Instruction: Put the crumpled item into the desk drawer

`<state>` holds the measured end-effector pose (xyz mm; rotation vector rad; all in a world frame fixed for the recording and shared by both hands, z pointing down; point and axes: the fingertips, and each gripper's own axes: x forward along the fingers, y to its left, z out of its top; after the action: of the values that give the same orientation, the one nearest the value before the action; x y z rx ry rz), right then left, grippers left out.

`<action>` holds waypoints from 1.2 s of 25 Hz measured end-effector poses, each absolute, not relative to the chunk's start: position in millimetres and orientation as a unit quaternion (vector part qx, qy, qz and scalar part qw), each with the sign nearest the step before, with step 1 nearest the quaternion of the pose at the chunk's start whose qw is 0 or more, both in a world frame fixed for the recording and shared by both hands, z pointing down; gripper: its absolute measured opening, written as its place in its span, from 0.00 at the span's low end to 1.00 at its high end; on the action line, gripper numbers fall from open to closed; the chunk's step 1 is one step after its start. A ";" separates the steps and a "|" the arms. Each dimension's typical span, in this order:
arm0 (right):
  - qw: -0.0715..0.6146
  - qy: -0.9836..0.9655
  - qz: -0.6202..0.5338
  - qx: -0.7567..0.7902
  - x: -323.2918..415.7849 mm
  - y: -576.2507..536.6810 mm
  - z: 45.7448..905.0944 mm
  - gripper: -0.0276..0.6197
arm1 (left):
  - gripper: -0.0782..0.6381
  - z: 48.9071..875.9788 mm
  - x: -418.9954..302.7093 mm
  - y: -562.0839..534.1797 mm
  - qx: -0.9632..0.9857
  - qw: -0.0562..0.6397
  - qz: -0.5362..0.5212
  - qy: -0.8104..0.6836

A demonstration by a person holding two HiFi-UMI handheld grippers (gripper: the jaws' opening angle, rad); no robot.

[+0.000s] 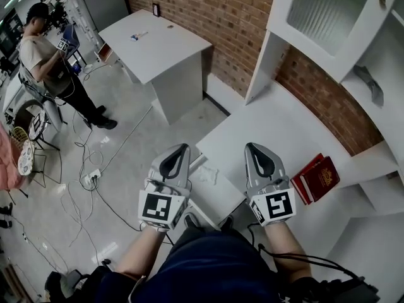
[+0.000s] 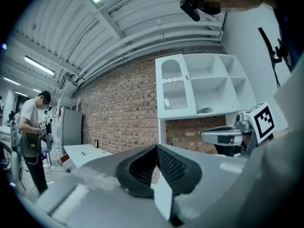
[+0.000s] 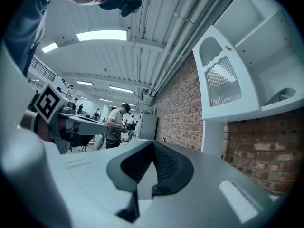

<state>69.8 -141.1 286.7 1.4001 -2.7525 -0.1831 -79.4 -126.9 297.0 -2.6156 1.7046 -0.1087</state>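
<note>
A small white crumpled item (image 1: pixel 207 173) lies at the near left edge of the white desk (image 1: pixel 271 131); whether it rests on the top or in a drawer I cannot tell. In the head view it shows between my two grippers. Both are held upright above my lap, away from the item. My left gripper (image 1: pixel 183 148) is shut with nothing in it, its pads meeting at the tip (image 2: pixel 156 147). My right gripper (image 1: pixel 250 146) is likewise shut and empty (image 3: pixel 152 143). No drawer front shows plainly.
Red books (image 1: pixel 317 177) lie at the desk's right end under a white shelf unit (image 1: pixel 353 36) on the brick wall. A second white table (image 1: pixel 154 43) stands further back. A person (image 1: pixel 47 62) stands at far left, and cables (image 1: pixel 88 163) trail over the floor.
</note>
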 end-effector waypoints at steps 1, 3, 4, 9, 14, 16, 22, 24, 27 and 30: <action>0.024 -0.890 -0.060 0.452 68.3 -142.0 286.4 0.05 | 0.11 296.8 -80.7 -127.9 -0.837 0.010 -0.035 0.546; 0.024 -0.891 -0.059 0.450 66.0 -143.4 287.1 0.05 | 0.11 296.7 -82.1 -129.5 -0.837 0.009 -0.036 0.546; 0.025 -0.891 -0.058 0.450 65.2 -143.8 287.5 0.05 | 0.11 296.5 -82.4 -130.4 -0.837 0.007 -0.035 0.547; 0.025 -0.891 -0.055 0.450 64.4 -146.8 289.4 0.05 | 0.11 296.0 -82.0 -135.0 -0.838 0.003 -0.032 0.544; 0.027 -0.892 -0.051 0.449 63.6 -150.7 290.9 0.05 | 0.11 300.3 -82.4 -138.3 -0.839 0.001 -0.038 0.543; 0.026 -0.892 -0.051 0.448 63.1 -152.0 290.3 0.05 | 0.11 300.8 -82.4 -139.8 -0.840 0.007 -0.042 0.541; 0.027 -0.895 -0.049 0.443 62.4 -154.7 291.7 0.05 | 0.11 300.4 -79.4 -142.5 -0.840 -0.001 -0.043 0.541; 0.027 -0.895 -0.047 0.443 62.8 -155.7 292.9 0.05 | 0.11 301.5 -78.9 -144.1 -0.841 0.005 -0.048 0.539; 0.028 -0.896 -0.044 0.441 62.9 -156.7 294.4 0.05 | 0.11 302.2 -78.9 -145.8 -0.841 0.004 -0.048 0.539; 0.024 -0.897 -0.045 0.440 63.8 -156.4 293.5 0.05 | 0.11 302.7 -78.9 -145.9 -0.841 0.003 -0.050 0.539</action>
<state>63.8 -156.4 293.5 1.3605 -2.7740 -0.1390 -78.9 -145.9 302.7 -2.6349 1.6912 -0.1564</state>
